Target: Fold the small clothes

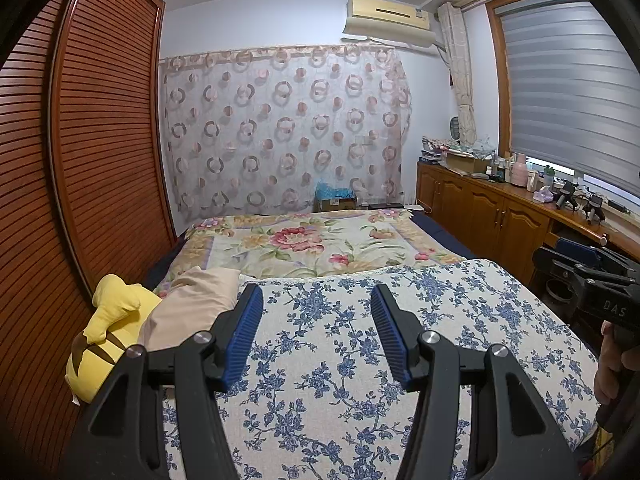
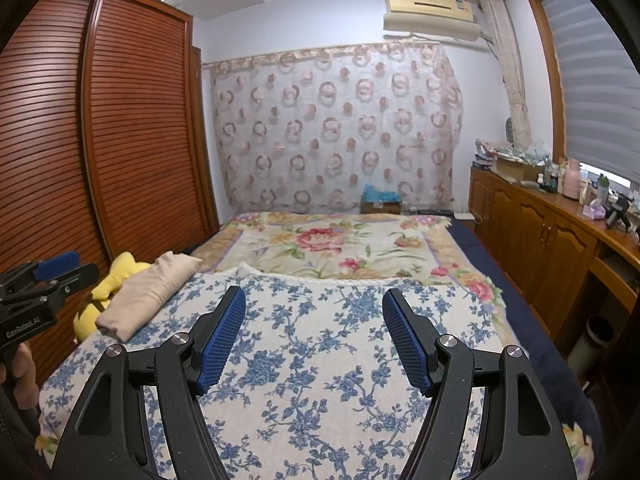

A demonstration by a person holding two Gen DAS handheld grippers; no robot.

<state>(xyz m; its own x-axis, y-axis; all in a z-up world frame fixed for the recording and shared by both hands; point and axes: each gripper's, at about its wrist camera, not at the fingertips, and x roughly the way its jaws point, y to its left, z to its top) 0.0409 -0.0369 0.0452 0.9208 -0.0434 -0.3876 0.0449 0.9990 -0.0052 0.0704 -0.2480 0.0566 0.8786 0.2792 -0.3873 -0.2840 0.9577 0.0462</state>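
A beige garment (image 1: 192,304) (image 2: 148,292) lies folded and bunched at the left edge of a bed spread with a blue-flowered cloth (image 1: 340,360) (image 2: 320,360). My left gripper (image 1: 316,292) hovers over that cloth, open, with nothing between its blue pads (image 1: 248,332); the garment is just left of its left finger. My right gripper (image 2: 314,294) also stands open and empty over the cloth, with the garment further to its left. Each gripper shows side-on in the other's view: the right gripper (image 1: 548,252) and the left gripper (image 2: 86,265), each held by a hand (image 1: 612,360) (image 2: 20,364).
A yellow plush toy (image 1: 108,332) (image 2: 106,280) sits beside the garment against a louvred wooden wardrobe (image 1: 100,160). A flowered blanket (image 1: 304,240) covers the far half of the bed. Wooden cabinets (image 1: 500,216) with cluttered tops line the right side. A patterned curtain (image 1: 280,128) hangs behind.
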